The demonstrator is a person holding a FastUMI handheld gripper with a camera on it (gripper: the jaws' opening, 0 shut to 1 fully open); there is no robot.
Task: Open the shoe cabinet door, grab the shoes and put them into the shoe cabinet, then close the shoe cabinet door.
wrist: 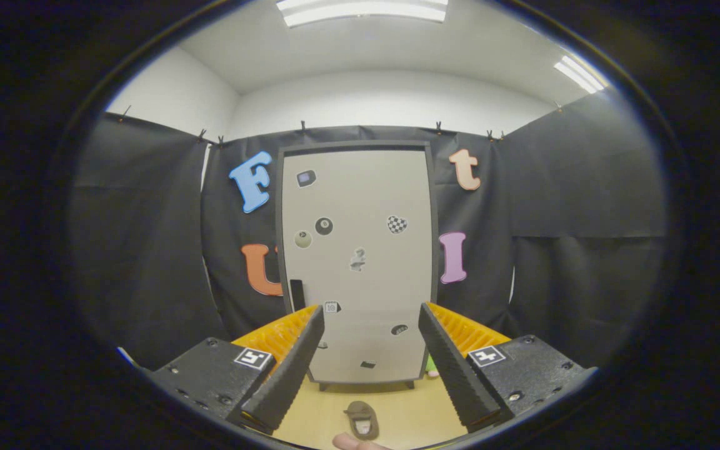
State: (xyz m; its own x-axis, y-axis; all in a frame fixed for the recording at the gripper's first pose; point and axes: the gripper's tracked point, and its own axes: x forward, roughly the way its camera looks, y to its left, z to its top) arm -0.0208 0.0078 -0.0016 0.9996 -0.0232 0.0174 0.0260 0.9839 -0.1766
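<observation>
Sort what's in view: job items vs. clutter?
Job:
- shoe cabinet, door shut
- door handle
- shoe on the floor between the fingers
- gripper, open, holding nothing

Just there:
- stickers on the door
- small green thing beside the cabinet

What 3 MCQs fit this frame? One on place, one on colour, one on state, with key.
1. Where does the shoe lie?
A. on the floor in front of the shoe cabinet
B. inside the cabinet
C. on top of the cabinet

2. What colour is the cabinet door?
A. red
B. light grey
C. blue

3. How is the hand-held gripper?
A. shut on the shoe
B. shut on the door handle
C. open, holding nothing

Key: A, the shoe rests on the floor between the fingers, short of the cabinet; B, the panel is pale grey; C, the fingers stand wide apart.
</observation>
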